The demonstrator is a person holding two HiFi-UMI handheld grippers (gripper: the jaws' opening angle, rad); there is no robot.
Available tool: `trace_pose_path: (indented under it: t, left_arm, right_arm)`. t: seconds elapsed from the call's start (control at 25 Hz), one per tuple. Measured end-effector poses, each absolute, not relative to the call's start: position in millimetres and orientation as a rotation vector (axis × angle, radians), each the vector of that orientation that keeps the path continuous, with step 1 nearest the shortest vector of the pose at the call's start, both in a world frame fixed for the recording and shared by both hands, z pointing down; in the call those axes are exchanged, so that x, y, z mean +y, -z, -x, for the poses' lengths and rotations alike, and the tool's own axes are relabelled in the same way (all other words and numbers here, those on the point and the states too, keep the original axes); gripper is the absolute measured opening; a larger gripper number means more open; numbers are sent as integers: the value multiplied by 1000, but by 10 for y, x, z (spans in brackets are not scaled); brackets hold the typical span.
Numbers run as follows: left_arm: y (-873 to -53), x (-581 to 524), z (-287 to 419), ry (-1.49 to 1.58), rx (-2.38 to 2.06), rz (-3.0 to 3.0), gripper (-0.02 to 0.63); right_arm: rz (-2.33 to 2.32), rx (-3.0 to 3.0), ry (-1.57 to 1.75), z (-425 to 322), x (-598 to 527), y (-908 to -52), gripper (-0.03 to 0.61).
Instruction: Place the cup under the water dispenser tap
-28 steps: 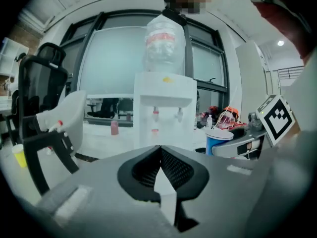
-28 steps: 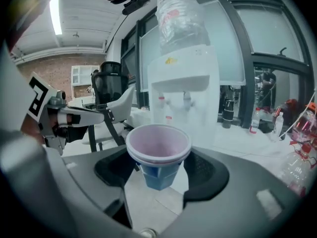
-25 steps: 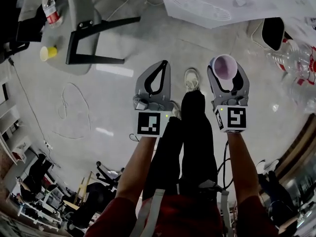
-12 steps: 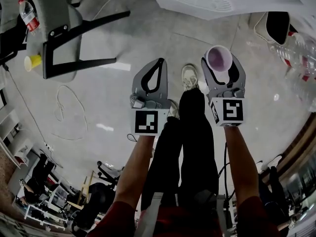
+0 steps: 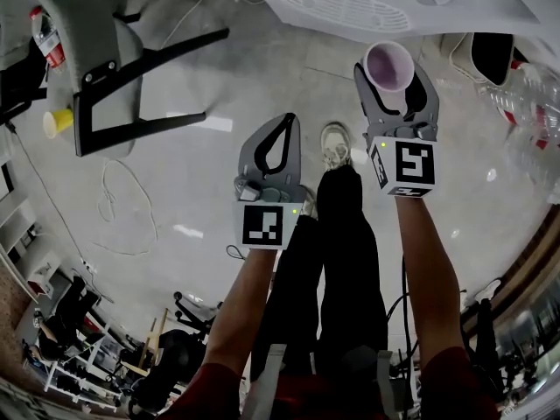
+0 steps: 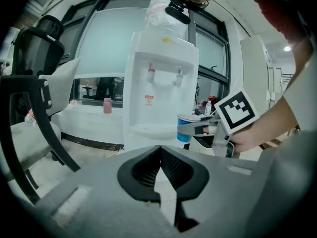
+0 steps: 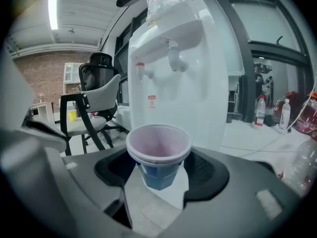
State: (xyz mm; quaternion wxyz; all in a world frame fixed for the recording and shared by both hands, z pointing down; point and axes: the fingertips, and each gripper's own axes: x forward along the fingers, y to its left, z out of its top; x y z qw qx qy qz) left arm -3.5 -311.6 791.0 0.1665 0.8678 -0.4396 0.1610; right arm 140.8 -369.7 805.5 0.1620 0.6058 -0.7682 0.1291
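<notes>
A blue paper cup [image 5: 389,65] with a white rim and a pinkish inside stands upright between the jaws of my right gripper [image 5: 391,70], which is shut on it. In the right gripper view the cup [image 7: 158,155] hangs in front of the white water dispenser [image 7: 183,78], below and short of its two taps [image 7: 173,57]. The dispenser's drip grille [image 5: 343,5] lies just beyond the cup in the head view. My left gripper [image 5: 286,119] is shut on nothing, further back and to the left. From its view I see the dispenser [image 6: 161,83] and the held cup [image 6: 185,129].
A grey chair [image 5: 96,51] stands at the left with a yellow cup [image 5: 57,122] and a bottle [image 5: 48,38] on it. Plastic bottles [image 5: 525,103] lie at the right, next to a black bin [image 5: 490,55]. A cable [image 5: 114,208] loops over the floor. The person's shoe [image 5: 337,143] is between the grippers.
My right gripper has carried the cup forward toward the dispenser, so it now leads the left one. The left gripper has stayed shut and dropped a little.
</notes>
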Motion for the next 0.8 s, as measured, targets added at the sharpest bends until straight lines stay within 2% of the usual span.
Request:
trace_pose_path:
  t: [0.32, 0.8]
  left_arm:
    - [-7939, -3159, -4, -470, -1248, -2485, -8]
    - [-7988, -3216, -46, -465, -1240, -2478, -8]
  right_arm:
    - [-1788, -2165, -187, -1440, -4256, -7940, 296]
    - [-1930, -2095, -260, -1615, -4521, -8064, 302]
